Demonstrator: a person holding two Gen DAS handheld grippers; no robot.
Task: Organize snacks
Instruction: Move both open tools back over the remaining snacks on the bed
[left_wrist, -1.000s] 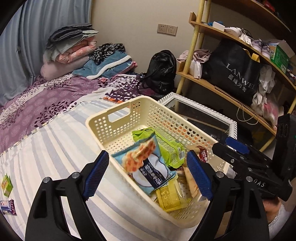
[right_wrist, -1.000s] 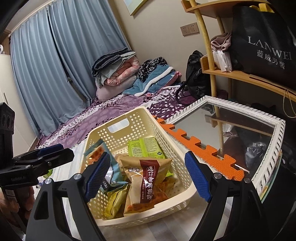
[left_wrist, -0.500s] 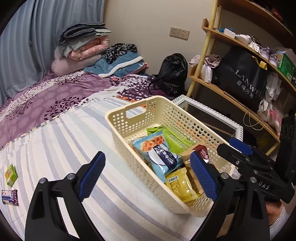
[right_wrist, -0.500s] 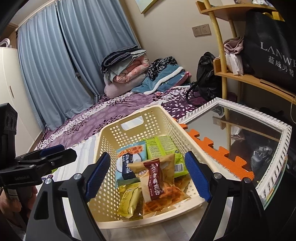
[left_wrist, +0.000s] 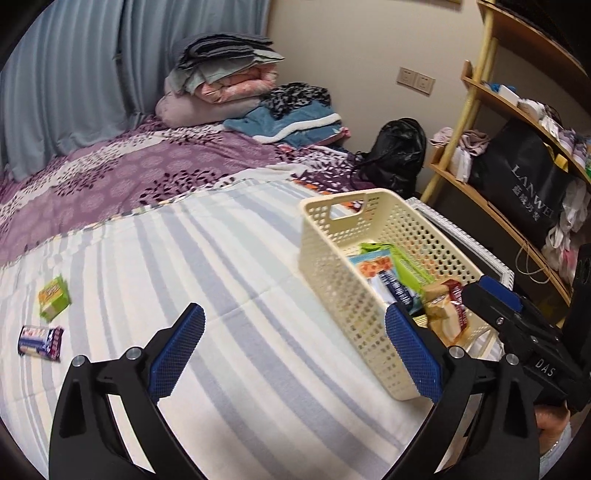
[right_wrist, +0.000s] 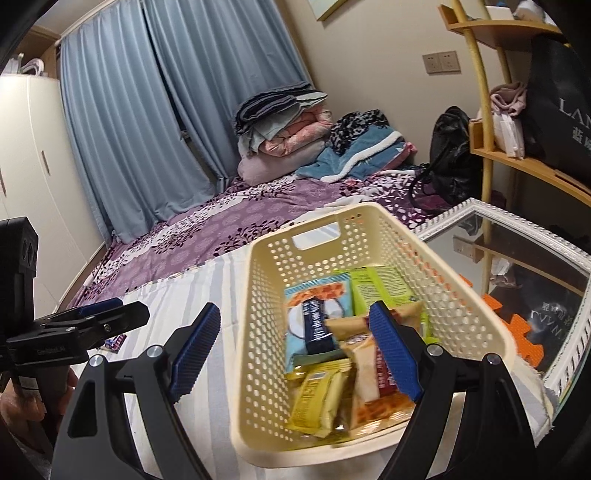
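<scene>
The left tool (left_wrist: 293, 354) is hanging over the striped sheet (left_wrist: 229, 280) on the bed, its jaws opening wide with nothing between them but bare cloth. Its right pad (left_wrist: 412, 354) is showing in front of the near corner of the basket (left_wrist: 332, 254), so the basket is lying to the right of this tool and a little beyond it, not inside the gap. Well off to the left of the tool, two loose snacks are lying on the sheet: a green pack (left_wrist: 54, 297) and, nearer the camera, a purple pack (left_wrist: 40, 342), the two near each other but apart. The right tool (right_wrist: 295, 350) is hovering at the near end of the basket, its jaws standing apart and gripping nothing; the left pad (right_wrist: 195, 349) is lying outside the basket's left wall over the sheet, while the right pad (right_wrist: 395, 354) is sitting above the snacks inside. In the basket a blue pack (right_wrist: 316, 321) is lying beside a light green pack (right_wrist: 380, 286), with a yellow pack (right_wrist: 319, 397) and a red-and-tan pack (right_wrist: 369, 373) nearer the tool. Beyond the basket, to the right, a framed mirror (right_wrist: 517, 229) is lying flat, and the purple bedspread (right_wrist: 236, 225) is stretching away behind.
</scene>
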